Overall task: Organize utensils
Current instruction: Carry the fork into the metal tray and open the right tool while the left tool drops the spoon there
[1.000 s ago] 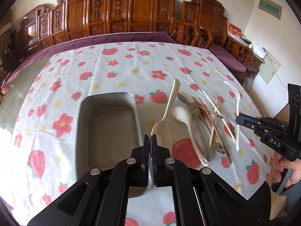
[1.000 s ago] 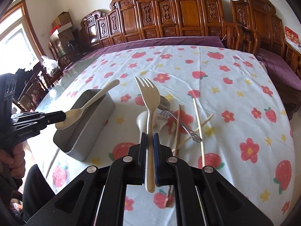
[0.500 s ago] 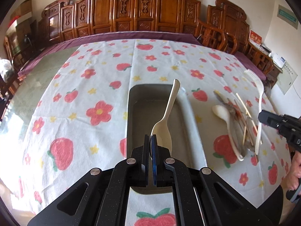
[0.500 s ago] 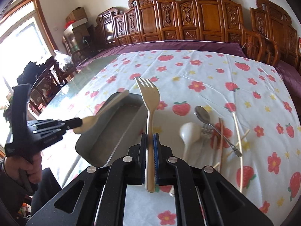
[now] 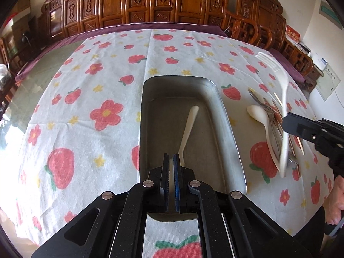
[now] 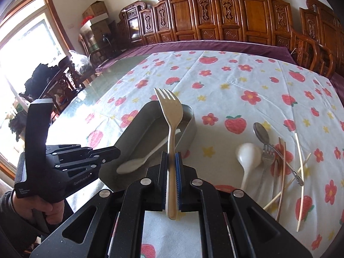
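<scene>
The left tool was seen closed on the bowl end of a cream spoon, whose handle lay inside the metal tray at frame centre. The right tool was clamped on a cream fork, held upright near the tray's edge. Remaining utensils lay heaped at lower right on the surface. Ideally, the spoon would be released low and flat, the fork laid alongside it.

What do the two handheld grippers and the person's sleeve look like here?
Both are matte black, angular frames with silver screws. The left gripper carries white lettering and a pistol-style handle; the right gripper has blue ribbed pads. A dark grey sleeve covers the wrist.
</scene>
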A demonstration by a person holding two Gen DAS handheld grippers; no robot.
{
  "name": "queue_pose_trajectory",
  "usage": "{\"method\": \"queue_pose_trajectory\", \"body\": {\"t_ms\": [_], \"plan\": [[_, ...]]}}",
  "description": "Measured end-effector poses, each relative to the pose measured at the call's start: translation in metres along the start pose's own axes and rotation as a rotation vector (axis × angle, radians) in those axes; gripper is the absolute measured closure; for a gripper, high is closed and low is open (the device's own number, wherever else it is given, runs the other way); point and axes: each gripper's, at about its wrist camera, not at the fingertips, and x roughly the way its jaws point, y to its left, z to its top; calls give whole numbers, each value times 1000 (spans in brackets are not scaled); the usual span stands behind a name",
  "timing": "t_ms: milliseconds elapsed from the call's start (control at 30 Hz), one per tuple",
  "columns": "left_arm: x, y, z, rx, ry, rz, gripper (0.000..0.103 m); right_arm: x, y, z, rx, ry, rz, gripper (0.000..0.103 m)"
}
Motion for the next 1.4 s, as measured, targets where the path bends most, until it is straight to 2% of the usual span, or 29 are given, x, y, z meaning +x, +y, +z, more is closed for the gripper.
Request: {"method": "queue_pose_trajectory", "body": {"t_ms": [167, 433, 633, 967, 1167, 1400], "plan": [[-24, 14, 2, -31, -47, -15, 100, 12, 12, 8, -4, 5, 18, 95], [-64, 37, 4, -31, -123, 21, 100, 36, 36, 22, -9, 15, 47, 95], [-80, 48, 4, -39, -154, 30, 100, 57, 50, 25, -10, 39, 44, 95], [-86, 57, -2, -43, -158, 35, 100, 99, 54, 7, -54, 121, -23, 95], [-87, 58, -3, -42, -156, 39, 100, 107, 51, 2, -52, 146, -39, 94], [-88, 50, -2, -33, -154, 46, 100, 97, 45, 2, -49, 135, -24, 94]]}}
